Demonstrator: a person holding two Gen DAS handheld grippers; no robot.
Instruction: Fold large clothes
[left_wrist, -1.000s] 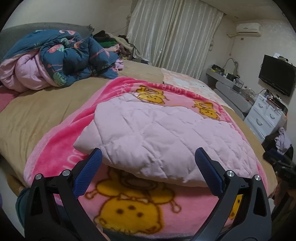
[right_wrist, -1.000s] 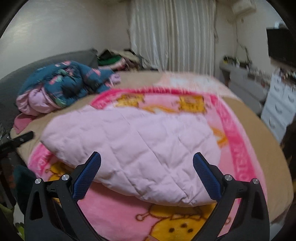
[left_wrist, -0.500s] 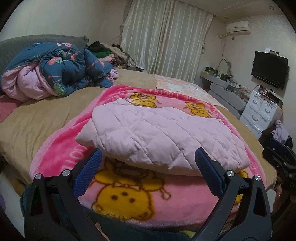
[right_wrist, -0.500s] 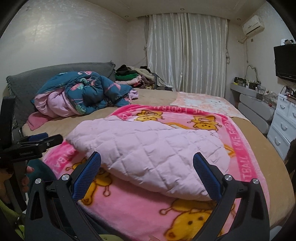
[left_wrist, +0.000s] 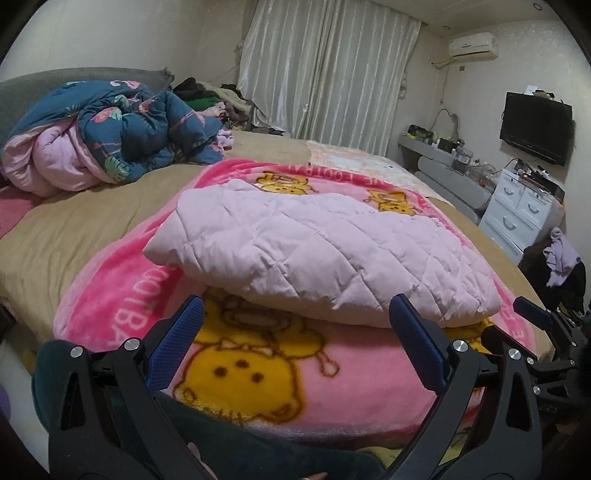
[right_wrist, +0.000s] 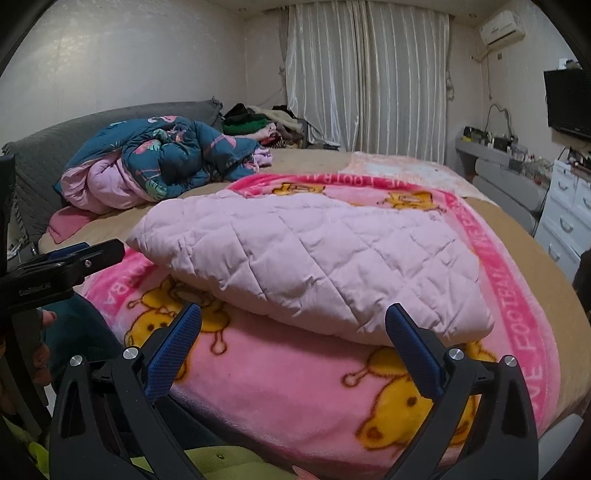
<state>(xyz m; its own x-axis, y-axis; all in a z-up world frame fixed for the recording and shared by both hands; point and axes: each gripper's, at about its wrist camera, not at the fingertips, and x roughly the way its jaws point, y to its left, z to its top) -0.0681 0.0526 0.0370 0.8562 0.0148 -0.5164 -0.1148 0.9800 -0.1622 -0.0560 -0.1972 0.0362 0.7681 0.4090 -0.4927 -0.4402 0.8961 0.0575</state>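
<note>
Left hand-held gripper (left_wrist: 295, 347): jaws spread wide, nothing between them, held clear of the cloth at the near edge of the bed (left_wrist: 74, 229). Right hand-held gripper (right_wrist: 293, 350): likewise spread and empty. Both face 12 o'clock, likely to survey the result. Pink quilted garment (left_wrist: 314, 251) lies just beyond the fingertips as a compact folded bundle, resting on the pink cartoon blanket (left_wrist: 258, 373), which gives a flat surface. Crumpled blue floral quilt (left_wrist: 122, 136) sits well apart at 10 o'clock, out of the way.
</note>
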